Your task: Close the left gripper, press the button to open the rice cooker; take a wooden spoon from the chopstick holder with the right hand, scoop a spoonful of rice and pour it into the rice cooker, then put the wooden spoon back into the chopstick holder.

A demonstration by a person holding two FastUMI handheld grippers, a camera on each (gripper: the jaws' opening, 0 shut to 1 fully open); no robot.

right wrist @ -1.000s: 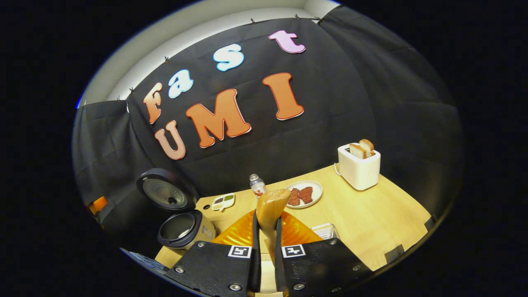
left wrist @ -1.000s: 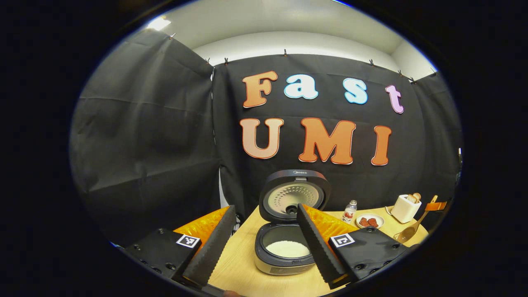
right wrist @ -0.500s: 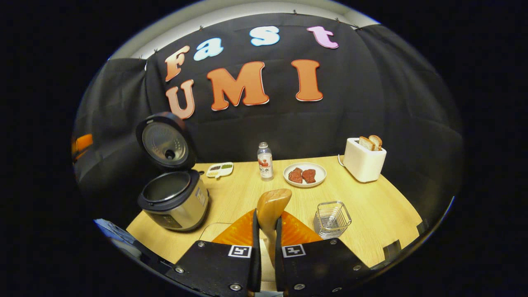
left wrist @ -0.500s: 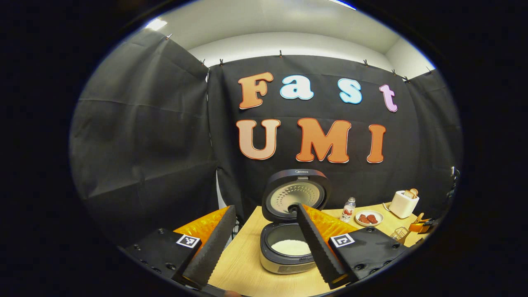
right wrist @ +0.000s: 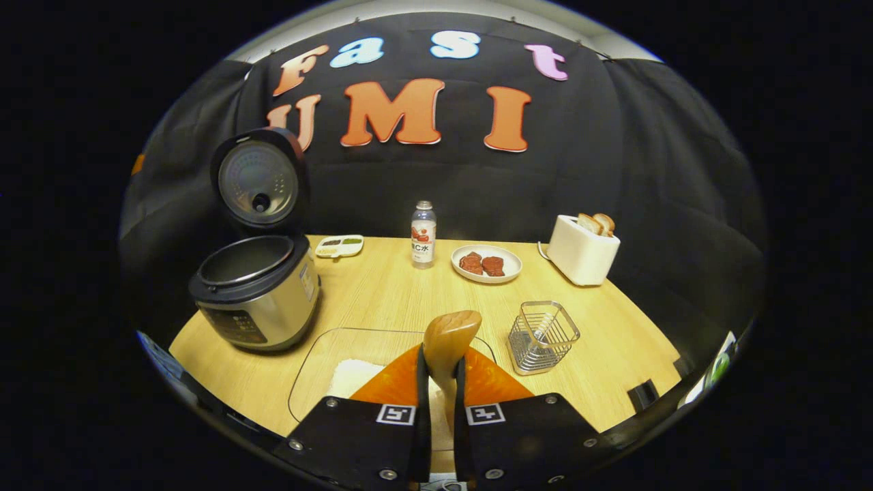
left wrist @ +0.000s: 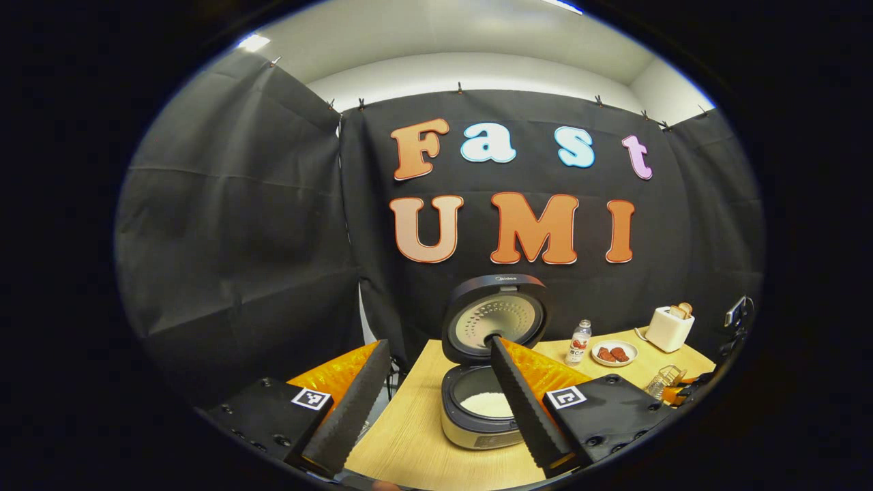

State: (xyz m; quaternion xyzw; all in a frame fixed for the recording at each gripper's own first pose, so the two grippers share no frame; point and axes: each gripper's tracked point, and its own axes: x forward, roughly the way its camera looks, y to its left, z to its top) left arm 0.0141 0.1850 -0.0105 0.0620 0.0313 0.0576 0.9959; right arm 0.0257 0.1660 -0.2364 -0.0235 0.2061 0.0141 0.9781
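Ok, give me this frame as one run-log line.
rice cooker: lid open, rice inside | right tongs: shut on wooden spoon | left tongs: open, holding nothing | chopstick holder: no spoon in it

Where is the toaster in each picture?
Left gripper view: the toaster sits small at the far right of the table, behind the plate.
Right gripper view: the toaster stands upper right, at the table's back edge, right of the plate.
Shared landmark: the bottle left of the plate.
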